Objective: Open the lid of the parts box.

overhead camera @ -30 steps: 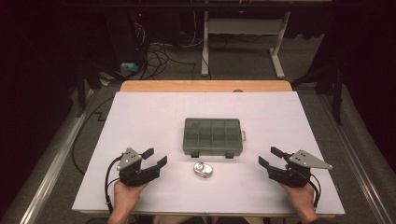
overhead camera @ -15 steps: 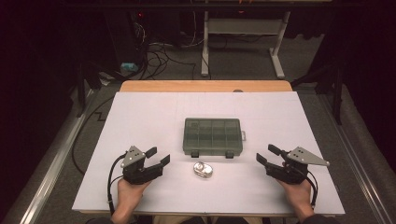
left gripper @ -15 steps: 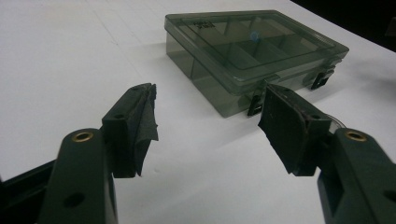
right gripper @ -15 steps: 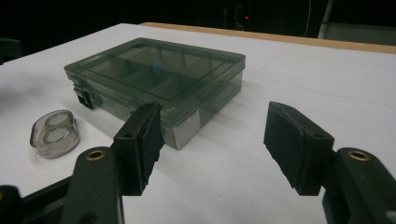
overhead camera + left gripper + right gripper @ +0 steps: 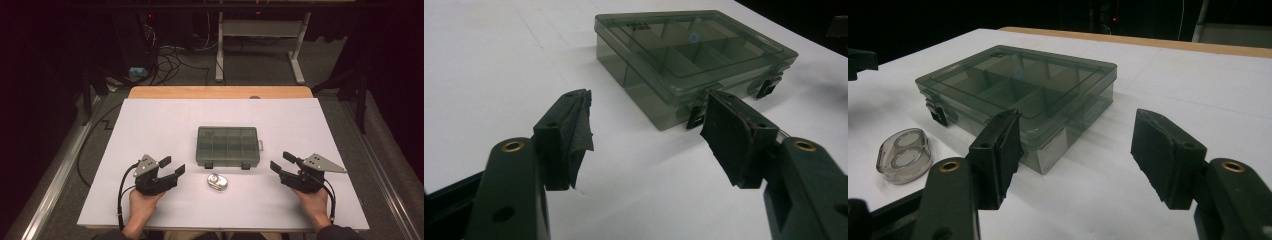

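Compartment box (image 5: 228, 146), translucent grey plastic, lid latched, sits mid-table (image 5: 150, 120) between the spread, empty left hand-held gripper (image 5: 172, 167) and right hand-held gripper (image 5: 281, 162), looking light, rigid and slick, best pinched across its short side walls.

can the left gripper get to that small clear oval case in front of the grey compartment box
Probably yes. The left gripper stands open and empty, and bare white table lies between it and the small clear oval case.
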`<state>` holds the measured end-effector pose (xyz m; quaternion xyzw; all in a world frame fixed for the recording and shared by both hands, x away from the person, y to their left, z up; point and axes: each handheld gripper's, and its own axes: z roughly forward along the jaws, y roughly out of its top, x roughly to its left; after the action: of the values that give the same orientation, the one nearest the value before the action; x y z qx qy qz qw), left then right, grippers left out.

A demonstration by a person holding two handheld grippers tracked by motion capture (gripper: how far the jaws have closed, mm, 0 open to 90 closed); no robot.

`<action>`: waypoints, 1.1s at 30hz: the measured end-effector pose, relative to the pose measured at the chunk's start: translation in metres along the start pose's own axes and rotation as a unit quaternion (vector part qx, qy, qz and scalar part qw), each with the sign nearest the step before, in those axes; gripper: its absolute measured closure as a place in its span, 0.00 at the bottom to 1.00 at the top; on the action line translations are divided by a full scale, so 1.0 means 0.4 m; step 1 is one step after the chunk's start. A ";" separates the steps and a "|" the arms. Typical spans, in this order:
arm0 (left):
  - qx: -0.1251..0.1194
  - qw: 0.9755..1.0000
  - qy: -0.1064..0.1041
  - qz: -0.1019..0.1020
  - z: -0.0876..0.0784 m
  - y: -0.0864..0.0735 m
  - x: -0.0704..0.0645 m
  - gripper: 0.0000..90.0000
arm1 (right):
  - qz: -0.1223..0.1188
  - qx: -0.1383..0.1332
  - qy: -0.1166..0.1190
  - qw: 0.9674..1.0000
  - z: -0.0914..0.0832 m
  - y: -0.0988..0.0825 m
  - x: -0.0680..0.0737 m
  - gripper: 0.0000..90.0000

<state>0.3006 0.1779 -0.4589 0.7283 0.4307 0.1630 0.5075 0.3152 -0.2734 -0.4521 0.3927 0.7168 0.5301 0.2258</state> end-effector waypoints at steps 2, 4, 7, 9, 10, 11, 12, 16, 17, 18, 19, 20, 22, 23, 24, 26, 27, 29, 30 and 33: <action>-0.002 1.000 0.000 0.001 0.002 0.001 -0.001 0.41 | 0.000 -0.001 0.001 1.000 0.004 0.002 0.001 0.41; 0.000 1.000 0.000 0.000 0.006 0.002 -0.001 0.41 | 0.002 -0.002 0.001 1.000 0.010 0.003 0.001 0.42; -0.002 1.000 0.004 -0.002 0.011 0.003 -0.002 0.40 | 0.002 -0.003 0.004 1.000 0.017 0.004 0.002 0.42; -0.003 1.000 0.004 -0.004 0.013 0.006 -0.001 0.40 | 0.002 -0.004 0.005 1.000 0.022 0.006 0.004 0.43; -0.004 1.000 0.005 -0.004 0.016 0.006 -0.001 0.40 | 0.004 -0.003 0.005 1.000 0.025 0.007 0.005 0.43; -0.002 1.000 0.004 -0.003 0.019 0.006 -0.001 0.40 | 0.004 -0.002 0.006 1.000 0.028 0.008 0.005 0.43; 0.000 1.000 0.003 -0.002 0.022 0.007 -0.002 0.40 | 0.005 -0.001 0.006 1.000 0.031 0.008 0.005 0.43; 0.003 1.000 -0.001 -0.001 0.035 0.009 -0.004 0.40 | 0.006 -0.002 0.008 1.000 0.046 0.012 0.008 0.43; 0.002 1.000 -0.002 0.000 0.039 0.010 -0.005 0.40 | 0.006 -0.003 0.009 1.000 0.050 0.013 0.008 0.43; 0.001 1.000 -0.002 0.000 0.042 0.011 -0.006 0.40 | 0.006 -0.002 0.009 1.000 0.053 0.015 0.009 0.43; 0.003 1.000 -0.003 0.002 0.046 0.013 -0.007 0.40 | 0.006 -0.002 0.010 1.000 0.057 0.016 0.010 0.43; 0.005 1.000 -0.004 0.004 0.050 0.015 -0.008 0.41 | 0.005 -0.001 0.011 1.000 0.060 0.017 0.011 0.44; 0.004 1.000 -0.004 0.006 0.057 0.020 -0.012 0.42 | 0.001 -0.002 0.011 1.000 0.065 0.019 0.015 0.47; 0.004 1.000 -0.004 0.006 0.057 0.020 -0.012 0.42 | -0.001 0.001 0.008 1.000 0.066 0.021 0.017 0.48; 0.008 1.000 -0.005 0.007 0.064 0.028 -0.016 0.42 | 0.000 0.008 0.004 1.000 0.068 0.026 0.019 0.50; 0.013 1.000 -0.007 0.008 0.070 0.036 -0.019 0.43 | 0.005 0.021 -0.002 1.000 0.069 0.034 0.020 0.53; 0.016 1.000 -0.009 0.006 0.073 0.042 -0.021 0.44 | 0.008 0.027 -0.006 1.000 0.070 0.038 0.019 0.54; 0.019 1.000 -0.010 0.003 0.074 0.046 -0.022 0.46 | 0.017 0.044 -0.012 0.999 0.070 0.045 0.018 0.57; 0.024 1.000 -0.016 -0.007 0.076 0.054 -0.021 0.47 | 0.024 0.053 -0.011 0.998 0.071 0.049 0.017 0.57; 0.041 0.999 -0.014 -0.008 0.080 0.064 -0.024 0.51 | 0.032 0.074 -0.003 0.997 0.075 0.057 0.016 0.58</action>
<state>0.3284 0.1483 -0.4482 0.7471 0.4357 0.1304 0.4848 0.3410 -0.2481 -0.4403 0.4328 0.7405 0.4814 0.1806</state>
